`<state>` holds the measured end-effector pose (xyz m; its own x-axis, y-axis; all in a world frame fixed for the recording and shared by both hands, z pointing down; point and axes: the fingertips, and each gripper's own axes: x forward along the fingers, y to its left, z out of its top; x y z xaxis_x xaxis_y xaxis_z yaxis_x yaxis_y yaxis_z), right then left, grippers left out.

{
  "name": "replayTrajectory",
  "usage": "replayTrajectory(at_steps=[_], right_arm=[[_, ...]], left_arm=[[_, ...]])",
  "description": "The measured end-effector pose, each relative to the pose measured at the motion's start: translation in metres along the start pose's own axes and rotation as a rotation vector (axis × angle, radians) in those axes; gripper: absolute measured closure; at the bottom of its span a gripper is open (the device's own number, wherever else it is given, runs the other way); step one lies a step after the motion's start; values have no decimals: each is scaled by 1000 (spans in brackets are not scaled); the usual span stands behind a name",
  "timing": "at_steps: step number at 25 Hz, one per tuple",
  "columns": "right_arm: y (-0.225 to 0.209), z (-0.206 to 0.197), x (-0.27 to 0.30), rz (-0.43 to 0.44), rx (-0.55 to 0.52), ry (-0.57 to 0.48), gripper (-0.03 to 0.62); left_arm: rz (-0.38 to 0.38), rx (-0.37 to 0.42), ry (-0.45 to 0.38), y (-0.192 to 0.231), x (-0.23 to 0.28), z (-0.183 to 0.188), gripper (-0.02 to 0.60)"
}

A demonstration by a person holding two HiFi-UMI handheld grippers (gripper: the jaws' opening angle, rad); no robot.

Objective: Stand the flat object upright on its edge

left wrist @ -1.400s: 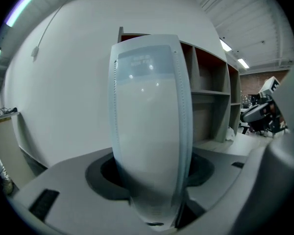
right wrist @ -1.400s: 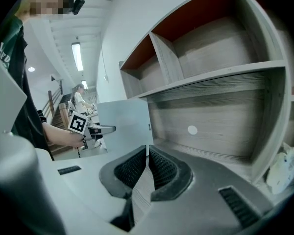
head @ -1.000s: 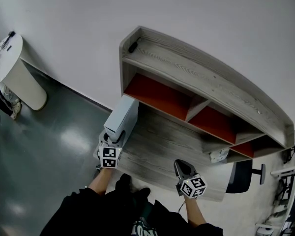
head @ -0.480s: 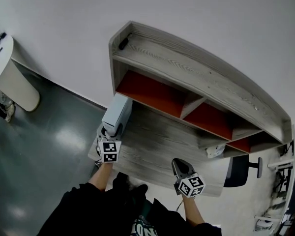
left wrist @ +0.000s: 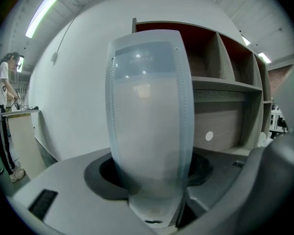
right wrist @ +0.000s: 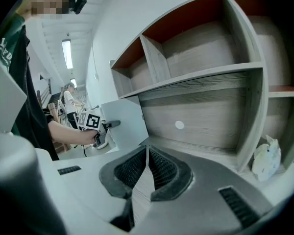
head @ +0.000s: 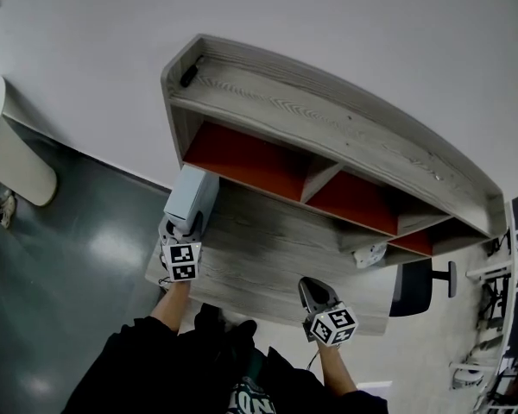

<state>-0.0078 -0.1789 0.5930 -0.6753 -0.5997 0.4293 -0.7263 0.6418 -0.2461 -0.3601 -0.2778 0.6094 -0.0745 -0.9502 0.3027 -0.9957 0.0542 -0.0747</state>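
Over the last second the left gripper (head: 178, 234) has carried the flat box (head: 191, 197) slightly inward toward the shelf unit (head: 328, 119); its fingers pinch the box's near end, broad faces vertical. The box stands at the desk's (head: 268, 253) 9 o'clock, so the task looks nearly done — only release remains. The right gripper (head: 312, 290), at 5 o'clock, stayed put, fingers pressed together, empty. Count: 1 box, 2 grippers, 1 desk, 1 crumpled white scrap (head: 371, 254) at 3 o'clock.
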Motion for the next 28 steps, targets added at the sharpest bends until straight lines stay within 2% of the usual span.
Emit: replayTrajectory(at_steps=[10,16,23,28], right_arm=[[-4,-8,-14,-23,11,5,551],[0,-8,-17,-19,14,-4,551],[3,-9,-14,-45,16,-21,551],[7,-3,-6,-52,51,-49,551]], left_arm=[[-25,18,-13,1,6,-5,273],[-63,2,23,-1,3,-10,255],[-95,18,71,-4,-30,-24,255],[-141,13,90,-16,-64,-30,288]])
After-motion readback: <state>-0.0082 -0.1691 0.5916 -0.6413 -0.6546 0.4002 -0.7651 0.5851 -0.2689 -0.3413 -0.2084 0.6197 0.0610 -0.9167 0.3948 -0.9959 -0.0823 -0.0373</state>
